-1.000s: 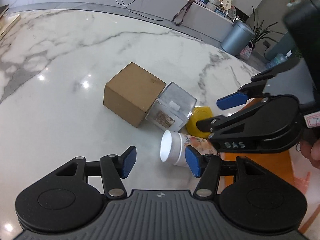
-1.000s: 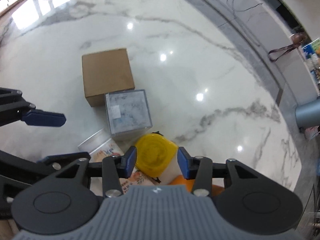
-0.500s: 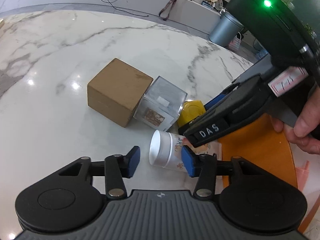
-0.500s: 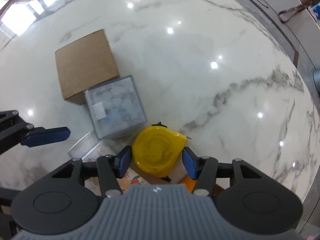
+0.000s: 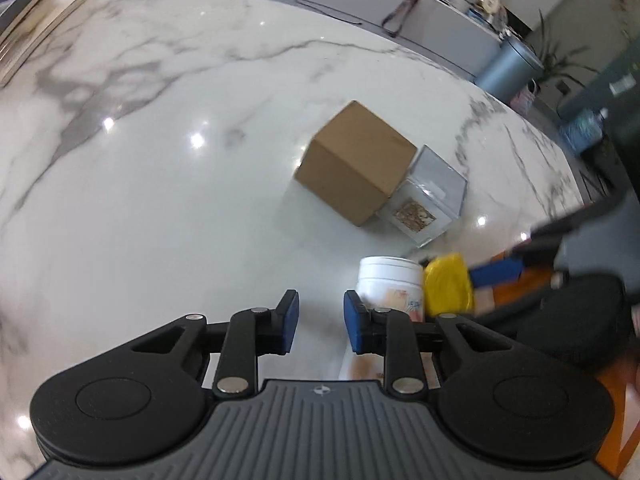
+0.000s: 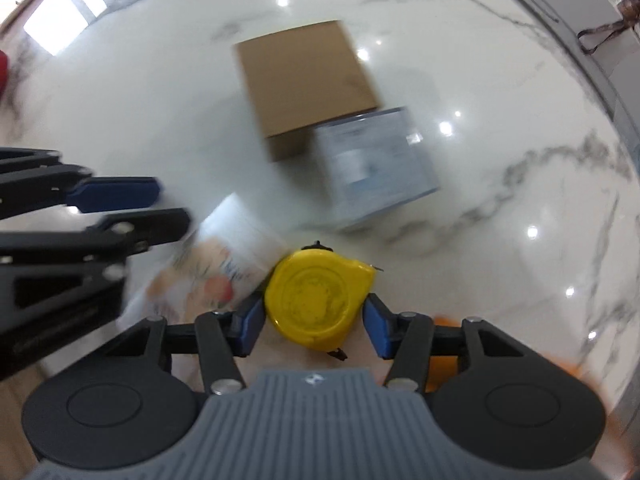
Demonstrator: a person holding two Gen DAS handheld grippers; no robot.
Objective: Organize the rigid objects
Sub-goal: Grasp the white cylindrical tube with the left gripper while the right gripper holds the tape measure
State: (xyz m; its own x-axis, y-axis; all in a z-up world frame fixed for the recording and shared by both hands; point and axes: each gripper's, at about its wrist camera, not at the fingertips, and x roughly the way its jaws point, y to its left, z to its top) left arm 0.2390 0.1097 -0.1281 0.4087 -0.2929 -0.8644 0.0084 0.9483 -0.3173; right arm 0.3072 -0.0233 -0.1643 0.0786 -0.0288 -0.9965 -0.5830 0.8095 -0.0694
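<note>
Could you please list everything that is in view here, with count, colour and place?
Cardboard box: one, brown, mid-table, touching the clear box.
Clear box: one, transparent, beside the cardboard box.
Tub: one, white with printed label, next to the tape measure.
Tape measure: one, yellow, between the right tool's fingers.
Table: one, white marble.
Bin: one, grey, on the floor beyond the table.
Left tool: black with blue pads, jaws just narrowed, nothing between them.
Right tool: black with blue pads, straddling the tape measure.
</note>
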